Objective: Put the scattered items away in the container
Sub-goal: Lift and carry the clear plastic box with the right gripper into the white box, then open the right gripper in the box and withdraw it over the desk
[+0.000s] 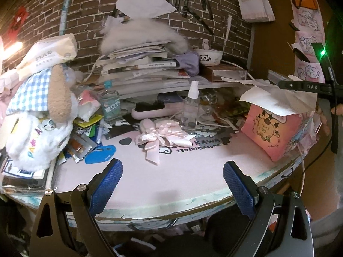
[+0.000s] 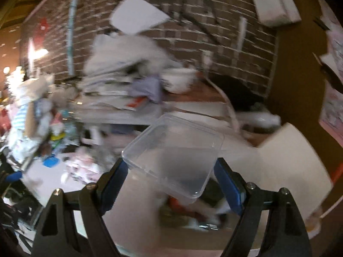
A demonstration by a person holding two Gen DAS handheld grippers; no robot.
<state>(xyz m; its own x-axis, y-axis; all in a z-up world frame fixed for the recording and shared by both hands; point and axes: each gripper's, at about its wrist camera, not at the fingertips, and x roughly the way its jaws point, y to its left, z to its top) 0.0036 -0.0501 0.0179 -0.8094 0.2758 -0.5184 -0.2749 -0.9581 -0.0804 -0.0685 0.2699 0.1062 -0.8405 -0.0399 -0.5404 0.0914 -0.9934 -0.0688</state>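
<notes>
Only the right wrist view shows the clear plastic container, tilted and gripped between the right gripper fingers; that picture is blurred. Meanwhile the left wrist view shows the left gripper with fingers spread apart, empty, above the pink bench, with a pink ribbon bow at 12 o'clock and a spray bottle behind it.

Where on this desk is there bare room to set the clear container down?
Bare pink mat lies between the ribbon bow, the pink box and the front edge. The left side by the plush toy and the back are crowded.
</notes>
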